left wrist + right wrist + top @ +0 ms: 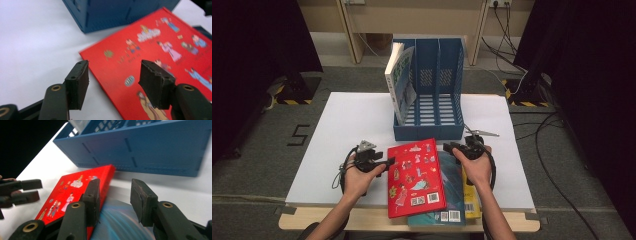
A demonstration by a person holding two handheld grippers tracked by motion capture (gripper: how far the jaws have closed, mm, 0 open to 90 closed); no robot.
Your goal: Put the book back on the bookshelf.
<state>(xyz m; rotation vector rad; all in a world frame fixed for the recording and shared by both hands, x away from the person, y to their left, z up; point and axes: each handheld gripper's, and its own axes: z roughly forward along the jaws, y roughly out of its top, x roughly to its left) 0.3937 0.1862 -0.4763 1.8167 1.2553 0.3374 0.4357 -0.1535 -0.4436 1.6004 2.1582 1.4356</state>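
We hold L gripper (388,162) and R gripper (451,148), both part-open, empty, flanking red book (415,175). Risk: shallow edge grip, book slips or drags stack.

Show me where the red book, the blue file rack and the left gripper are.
Red book (415,172): high view, middle of its cover.
Blue file rack (428,133): high view, its front wall.
Left gripper (113,80): left gripper view, midway between its fingertips.
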